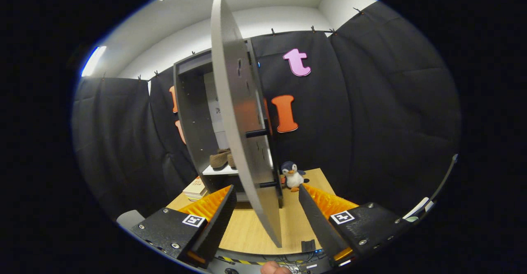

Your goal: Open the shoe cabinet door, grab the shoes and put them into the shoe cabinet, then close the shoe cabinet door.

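Black padded cloth is walling the booth behind a light wooden table [263, 233], and on that table we are facing a grey shoe cabinet [193, 113] whose door [243, 134] is swinging out edge-on toward us, its free edge sitting between our fingers. We are holding the gripper [267, 216] spread wide, the fingers straddling the door's lower edge without pressing on it, which we judge suits a sideways push to shut it rather than a grasp. A pair of brown shoes [221, 158] is already resting on the white shelf [220, 170] inside the cabinet, so we are reading the loading as done and the closing as the step in hand. A black bar handle [258, 133] is sticking out of the door's face, beyond the fingers. A toy penguin [293, 176] is standing just beside the cabinet's hinge side, and a stack of books [195, 188] is lying at the cabinet's other side, both apparently clear of the door's swing.
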`<control>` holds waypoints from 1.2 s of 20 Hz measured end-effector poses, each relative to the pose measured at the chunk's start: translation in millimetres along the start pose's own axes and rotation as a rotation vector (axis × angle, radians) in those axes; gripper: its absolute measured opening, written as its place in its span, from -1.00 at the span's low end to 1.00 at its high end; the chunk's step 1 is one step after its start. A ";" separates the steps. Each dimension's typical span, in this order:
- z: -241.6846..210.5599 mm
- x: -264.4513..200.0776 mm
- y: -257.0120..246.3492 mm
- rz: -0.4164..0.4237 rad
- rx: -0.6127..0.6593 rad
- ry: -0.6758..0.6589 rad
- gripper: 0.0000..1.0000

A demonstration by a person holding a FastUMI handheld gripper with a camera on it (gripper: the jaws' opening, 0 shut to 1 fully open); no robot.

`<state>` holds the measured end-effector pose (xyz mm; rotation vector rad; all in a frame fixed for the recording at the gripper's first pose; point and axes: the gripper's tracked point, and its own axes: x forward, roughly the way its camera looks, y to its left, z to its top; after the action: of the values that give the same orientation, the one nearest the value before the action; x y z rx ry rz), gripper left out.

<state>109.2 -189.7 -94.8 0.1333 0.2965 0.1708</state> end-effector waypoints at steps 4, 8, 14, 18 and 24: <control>7.6 12.1 -15.8 -0.028 -0.019 -0.006 0.90; 10.2 28.0 -15.9 -0.057 -0.065 -0.005 0.90; 14.5 32.6 -2.0 -0.118 -0.076 0.008 0.85; 7.0 35.1 35.1 -0.137 -0.067 0.025 0.84; -3.4 44.8 104.6 -0.151 -0.089 0.037 0.84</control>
<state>134.9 -78.9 -94.3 0.0194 0.3340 0.0366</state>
